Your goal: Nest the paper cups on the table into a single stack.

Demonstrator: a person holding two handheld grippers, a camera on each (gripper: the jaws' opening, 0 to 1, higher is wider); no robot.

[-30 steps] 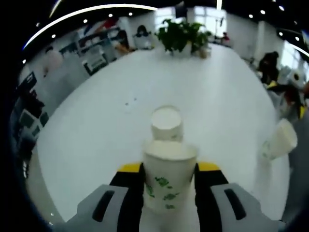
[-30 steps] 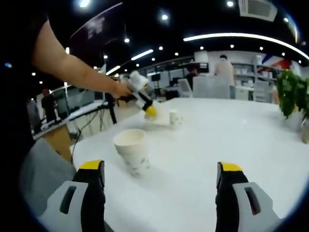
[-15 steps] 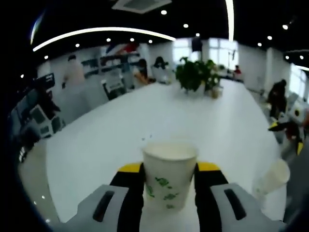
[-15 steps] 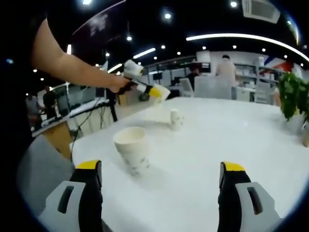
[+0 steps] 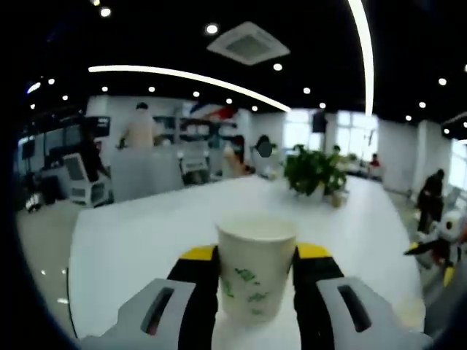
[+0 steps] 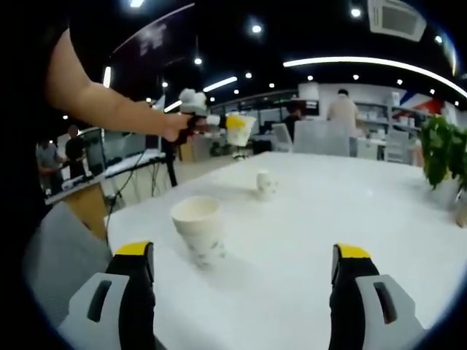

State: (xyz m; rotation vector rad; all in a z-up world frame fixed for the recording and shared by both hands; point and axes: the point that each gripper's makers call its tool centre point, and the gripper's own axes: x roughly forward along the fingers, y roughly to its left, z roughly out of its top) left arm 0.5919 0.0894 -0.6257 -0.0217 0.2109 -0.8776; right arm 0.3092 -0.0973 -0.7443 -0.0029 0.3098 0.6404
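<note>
White table (image 6: 306, 219) in an open office, ceiling strip lights overhead. Left gripper (image 5: 257, 281) clamped on a paper cup (image 5: 255, 273), white with green leaf print, upright, mouth open, pinched between the two yellow-tipped jaws and held up off the table. In the right gripper view that same held cup (image 6: 239, 128) sits at the end of the person's outstretched arm (image 6: 109, 109), above the table's far left edge.

Two more cups stand on the table: a near cup (image 6: 198, 230), upright and open, ahead of the right gripper's left jaw, and a far cup (image 6: 265, 184), small in view, further back toward the middle. They stand well apart and neither touches anything else.

Right gripper (image 6: 244, 292) has its jaws wide apart with nothing between them, low over the near table edge.

Potted plant (image 5: 315, 172) on the far end of the table. People (image 5: 140, 131) and desks in the background, blurry.
</note>
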